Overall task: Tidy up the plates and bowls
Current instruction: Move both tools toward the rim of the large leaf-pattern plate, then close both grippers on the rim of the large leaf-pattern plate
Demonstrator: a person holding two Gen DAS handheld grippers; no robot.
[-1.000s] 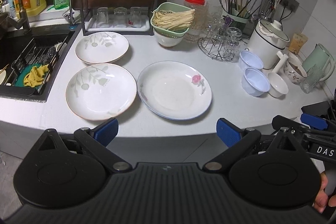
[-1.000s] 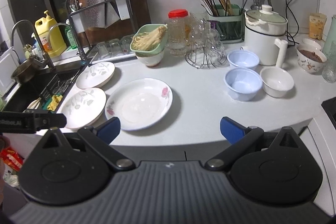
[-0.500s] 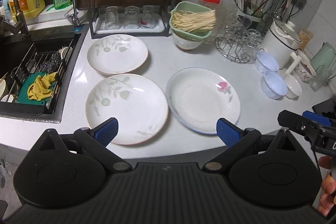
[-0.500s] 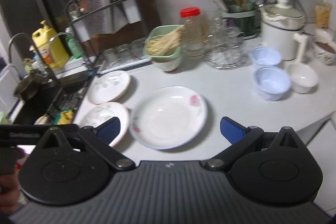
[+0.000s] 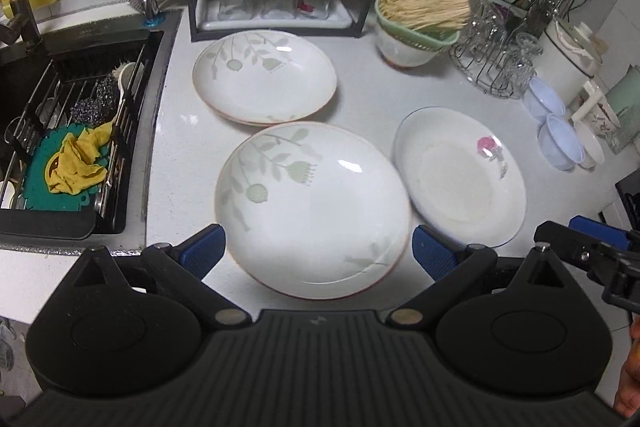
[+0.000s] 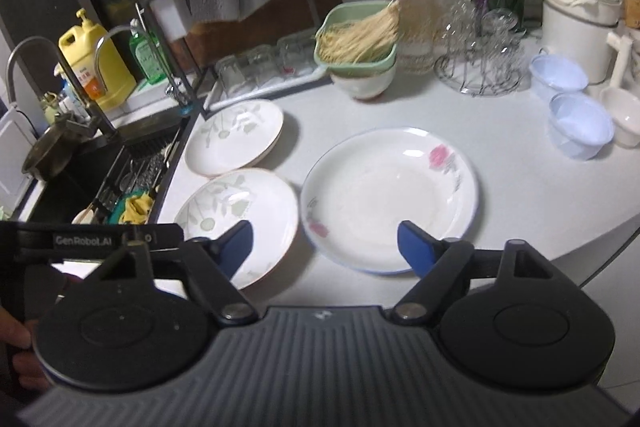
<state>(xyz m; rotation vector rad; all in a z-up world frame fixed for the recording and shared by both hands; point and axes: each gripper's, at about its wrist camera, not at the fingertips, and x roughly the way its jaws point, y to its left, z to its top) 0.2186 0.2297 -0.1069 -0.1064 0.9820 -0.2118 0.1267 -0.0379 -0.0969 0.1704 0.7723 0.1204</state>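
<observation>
A white bench [image 5: 360,95] carries three round, glossy ceramic plates. Two are shallow white ones printed with pale green leaves: the near leaf plate [image 5: 312,207] and the far leaf plate [image 5: 264,77], close together with rims almost meeting. To their right lies the rose plate [image 5: 460,175], white with a pink flower and a thin blue rim, just beside the near leaf plate.

Far right stand two pale blue plastic bowls [image 5: 560,143], empty, one behind the other, and next to them a small white bowl [image 6: 622,115] with a handle. Farther back a green square colander [image 5: 416,11] holds a bundle of thin dry noodles and sits nested in a white bowl [image 5: 404,51]. Behind it are a red-lidded clear jar [image 6: 404,11] and a wire stand of glass cups [image 5: 496,63]. A black rack's white tray [image 5: 272,19] holds three upturned glasses. At left, the dark sink [image 5: 60,123] holds a rack with steel scourers, a teal mat and a crumpled yellow cloth [image 5: 78,163].

The left gripper [image 5: 318,251] hangs wide open over the near edge of the near leaf plate, pads clear of it, holding nothing. The right gripper [image 6: 324,247] is closing, its jaws still apart over the near rim of the rose plate, with nothing clamped.
</observation>
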